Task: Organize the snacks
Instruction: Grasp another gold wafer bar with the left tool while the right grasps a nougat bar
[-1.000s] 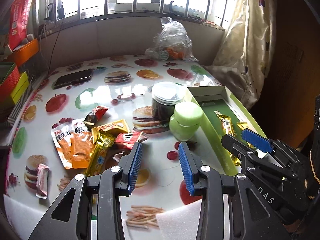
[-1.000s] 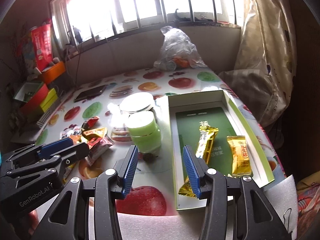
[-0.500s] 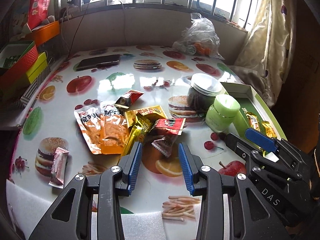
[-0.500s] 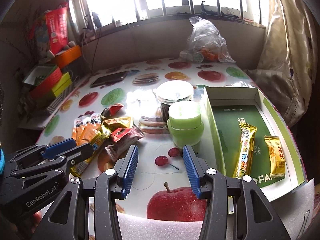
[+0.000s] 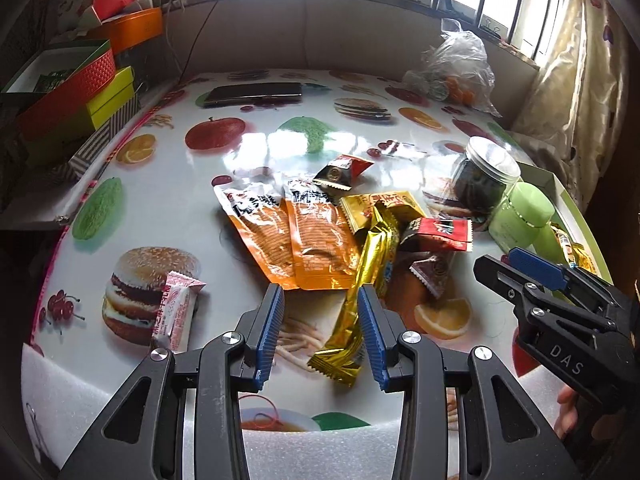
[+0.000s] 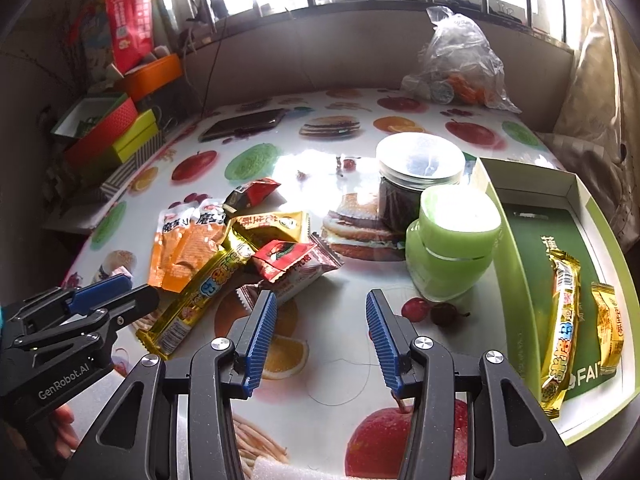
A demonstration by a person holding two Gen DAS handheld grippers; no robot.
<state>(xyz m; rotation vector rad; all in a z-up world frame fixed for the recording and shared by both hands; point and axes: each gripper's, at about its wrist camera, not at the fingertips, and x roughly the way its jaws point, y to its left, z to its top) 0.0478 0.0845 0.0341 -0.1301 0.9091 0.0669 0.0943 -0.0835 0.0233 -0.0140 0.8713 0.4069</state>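
Left claw (image 5: 320, 328) now nearer, astride gold snack bar (image 5: 362, 292).

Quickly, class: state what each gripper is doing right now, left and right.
Left gripper: open, holding nothing, jaws either side of the long gold snack bar.
Right gripper: open, holding nothing, over bare tablecloth.

Bench (image 5: 168, 216) wears glossy fruit-and-burger print cloth. Dark phone (image 5: 254, 94) lies flat near far edge. Clear plastic bag (image 6: 460, 60) (something orange inside) slumps under window. Stacked red, yellow-green boxes (image 5: 76, 96) off left side, curtain (image 5: 576, 80) hangs right.
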